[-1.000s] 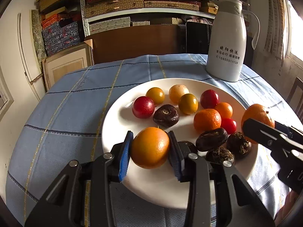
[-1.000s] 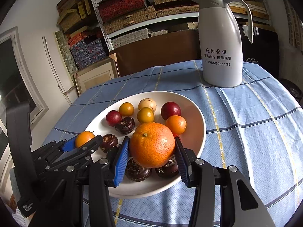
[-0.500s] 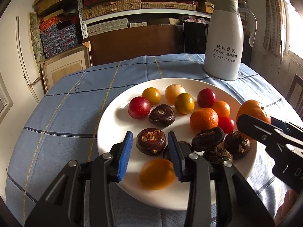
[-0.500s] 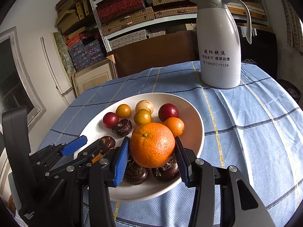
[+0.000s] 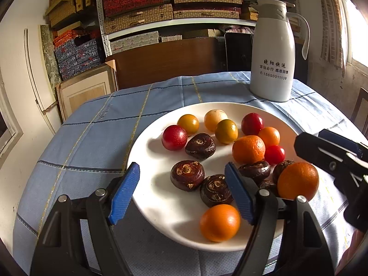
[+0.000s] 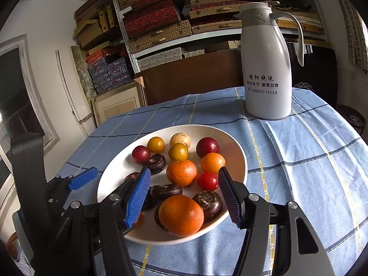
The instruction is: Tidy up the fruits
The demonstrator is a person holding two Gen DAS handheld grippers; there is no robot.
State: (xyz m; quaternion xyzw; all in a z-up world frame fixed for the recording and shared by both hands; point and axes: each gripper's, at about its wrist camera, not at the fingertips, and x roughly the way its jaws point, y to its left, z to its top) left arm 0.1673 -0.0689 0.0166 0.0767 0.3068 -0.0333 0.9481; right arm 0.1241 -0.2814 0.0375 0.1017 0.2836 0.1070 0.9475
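Observation:
A white plate (image 5: 151, 197) on the blue checked tablecloth holds several fruits: oranges, red and yellow round fruits and dark brown water chestnuts. My left gripper (image 5: 182, 193) is open and empty above the plate's near left part. An orange (image 5: 219, 222) lies free on the plate near its right finger. My right gripper (image 6: 184, 196) is open and empty above the plate's near edge (image 6: 241, 177). A larger orange (image 6: 181, 215) rests on the dark fruits just below and between its fingers. That orange also shows in the left wrist view (image 5: 297, 181).
A tall white thermos jug (image 5: 272, 53) stands on the table behind the plate, also in the right wrist view (image 6: 266, 69). Shelves of boxes (image 5: 161, 4) and a brown board fill the back. The table's round edge drops off at left.
Both grippers have opened. The left one dropped its orange onto the plate's near side. The right one released its larger orange onto the dark fruits.

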